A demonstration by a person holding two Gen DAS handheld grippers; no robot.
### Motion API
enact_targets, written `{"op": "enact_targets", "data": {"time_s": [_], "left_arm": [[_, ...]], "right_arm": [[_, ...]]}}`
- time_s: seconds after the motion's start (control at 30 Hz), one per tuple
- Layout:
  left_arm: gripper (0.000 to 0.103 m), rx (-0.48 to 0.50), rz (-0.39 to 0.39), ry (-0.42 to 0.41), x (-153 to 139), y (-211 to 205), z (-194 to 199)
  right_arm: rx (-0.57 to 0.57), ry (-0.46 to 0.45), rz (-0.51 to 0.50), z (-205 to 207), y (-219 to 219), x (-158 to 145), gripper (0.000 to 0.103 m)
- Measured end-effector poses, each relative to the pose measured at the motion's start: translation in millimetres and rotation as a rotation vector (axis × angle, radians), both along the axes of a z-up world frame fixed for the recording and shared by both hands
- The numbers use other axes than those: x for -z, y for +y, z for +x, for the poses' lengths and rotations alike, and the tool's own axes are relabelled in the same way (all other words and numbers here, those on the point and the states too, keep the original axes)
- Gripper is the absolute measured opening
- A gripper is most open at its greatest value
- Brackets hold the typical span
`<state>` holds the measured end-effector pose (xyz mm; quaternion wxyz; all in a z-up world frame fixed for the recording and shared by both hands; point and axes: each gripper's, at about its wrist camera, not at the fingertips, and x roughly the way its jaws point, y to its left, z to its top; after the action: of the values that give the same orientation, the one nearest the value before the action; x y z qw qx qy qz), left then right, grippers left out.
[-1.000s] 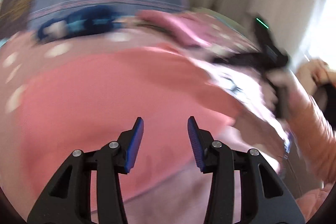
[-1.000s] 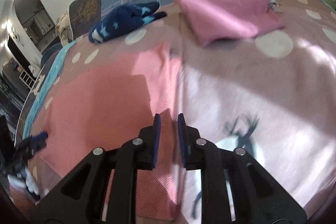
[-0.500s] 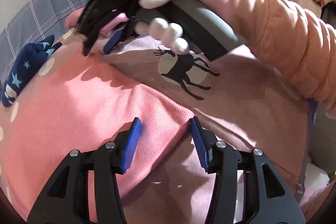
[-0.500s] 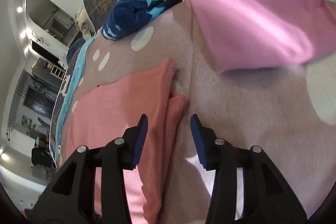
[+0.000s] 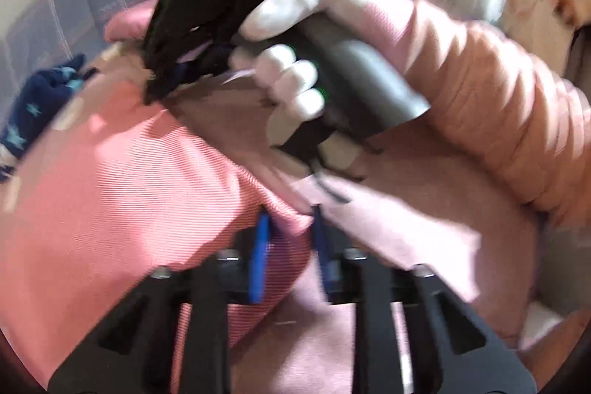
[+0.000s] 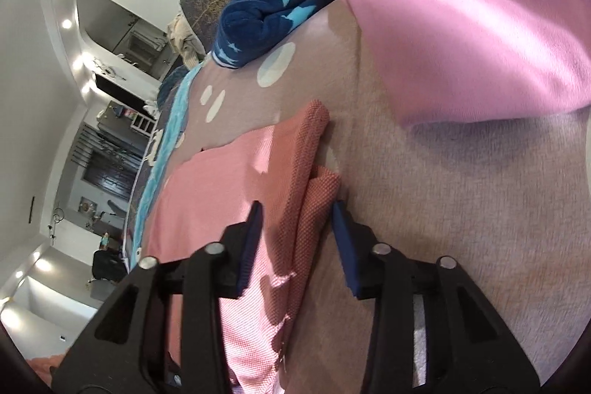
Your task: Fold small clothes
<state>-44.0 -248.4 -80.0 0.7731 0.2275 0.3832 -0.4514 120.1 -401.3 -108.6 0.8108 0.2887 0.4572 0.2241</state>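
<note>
Fabric is now between both pairs of my jaws, which it was not a second ago. My left gripper (image 5: 288, 231), open wide over the flat coral-pink ribbed knit garment (image 5: 122, 194) half a second back, has snapped down onto that garment's near corner; the blurred frame shows a wedge of cloth pinched between the blue pads. My right gripper (image 6: 295, 228), held by my gloved right hand (image 5: 291, 69), has swung to the garment's far corner, where the ribbed hem is doubled over. Its jaws are closing, the two-layer edge lies between them, yet the pads do not seem to press on it.

The garment lies spread on the dusty-pink bedspread with white dots (image 6: 461, 209), beside a folded bright pink top (image 6: 461, 10) and a rolled navy star-print piece (image 6: 266, 21).

I judge the reaching finished and the grasp nearly made: once the right side bites, both corners of this edge can be lifted and carried across for the first fold.
</note>
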Motion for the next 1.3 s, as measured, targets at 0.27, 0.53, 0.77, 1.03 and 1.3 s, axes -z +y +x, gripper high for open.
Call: {"op": "enact_targets", "data": {"time_s": [0.27,0.53,0.77,1.03,1.3], "left_arm": [[0.005,0.035,-0.056,0.094,9,7,12],[0.006,0.052,-0.075,0.088,11,11,7],[0.013,0.049,-0.110,0.093,12,17,8],[0.040,-0.023,-0.273,0.122,-17,75,-9],[0.042,-0.431,-0.446,0.012,-48,253,1]], "right_arm": [[0.135,-0.218,-0.213,2,-3,-39,0.000],[0.049,-0.208,-0.022,-5,-13,-28,0.000],[-0.033,-0.140,-0.338,8,40,-3,0.000],[0.066,-0.156,-0.451,-40,37,-38,0.007],[-0.005,-0.257,-0.590,-107,88,-79,0.022]]}}
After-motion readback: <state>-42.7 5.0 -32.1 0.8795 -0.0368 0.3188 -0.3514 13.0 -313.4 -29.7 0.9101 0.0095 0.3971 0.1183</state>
